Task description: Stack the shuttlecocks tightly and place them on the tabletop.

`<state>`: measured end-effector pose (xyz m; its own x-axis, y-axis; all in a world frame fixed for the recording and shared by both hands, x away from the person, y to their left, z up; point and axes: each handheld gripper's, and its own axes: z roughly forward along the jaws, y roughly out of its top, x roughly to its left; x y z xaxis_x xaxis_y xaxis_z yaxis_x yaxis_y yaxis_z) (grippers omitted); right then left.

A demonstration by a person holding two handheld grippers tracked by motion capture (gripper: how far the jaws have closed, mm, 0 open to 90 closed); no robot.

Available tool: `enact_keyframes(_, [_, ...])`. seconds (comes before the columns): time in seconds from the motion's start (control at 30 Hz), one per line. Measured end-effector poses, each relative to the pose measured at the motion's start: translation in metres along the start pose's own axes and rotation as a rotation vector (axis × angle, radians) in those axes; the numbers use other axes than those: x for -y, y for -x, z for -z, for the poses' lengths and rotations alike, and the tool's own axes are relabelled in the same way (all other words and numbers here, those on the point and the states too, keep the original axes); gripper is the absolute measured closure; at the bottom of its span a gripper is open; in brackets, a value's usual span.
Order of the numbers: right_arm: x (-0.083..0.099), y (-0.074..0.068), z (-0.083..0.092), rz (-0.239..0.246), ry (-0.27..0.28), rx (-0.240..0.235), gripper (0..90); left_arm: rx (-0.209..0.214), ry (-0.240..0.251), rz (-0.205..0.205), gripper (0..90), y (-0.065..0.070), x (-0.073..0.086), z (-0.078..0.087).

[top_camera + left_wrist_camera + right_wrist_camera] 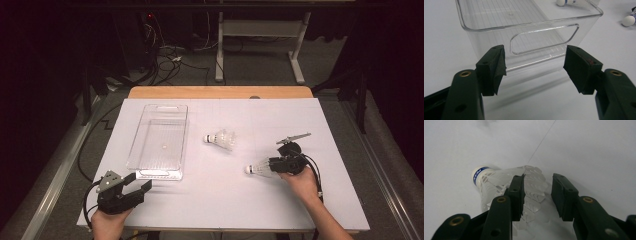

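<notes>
Right gripper jaws part-closed around skirt rim of near shuttlecock, lying on table; grip not firm, gap shows beside right jaw. Close gently, skirt likely crushes. Second shuttlecock beside clear bin. Left gripper wide open, empty, facing bin's handle end

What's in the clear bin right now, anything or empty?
Empty, it seems. The clear bin holds no shuttlecock; both shuttlecocks lie on the table outside it.
</notes>
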<state>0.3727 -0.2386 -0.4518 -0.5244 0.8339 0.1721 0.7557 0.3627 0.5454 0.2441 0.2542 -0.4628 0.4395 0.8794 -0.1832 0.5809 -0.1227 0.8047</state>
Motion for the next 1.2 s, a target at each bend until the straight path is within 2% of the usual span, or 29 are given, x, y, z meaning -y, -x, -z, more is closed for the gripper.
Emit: enact_keyframes(1.2, [0.012, 0.006, 0.013, -0.004, 0.062, 0.007, 57.8, 0.0, -0.001, 0.001, 34.6, 0.0, 0.0, 0.0])
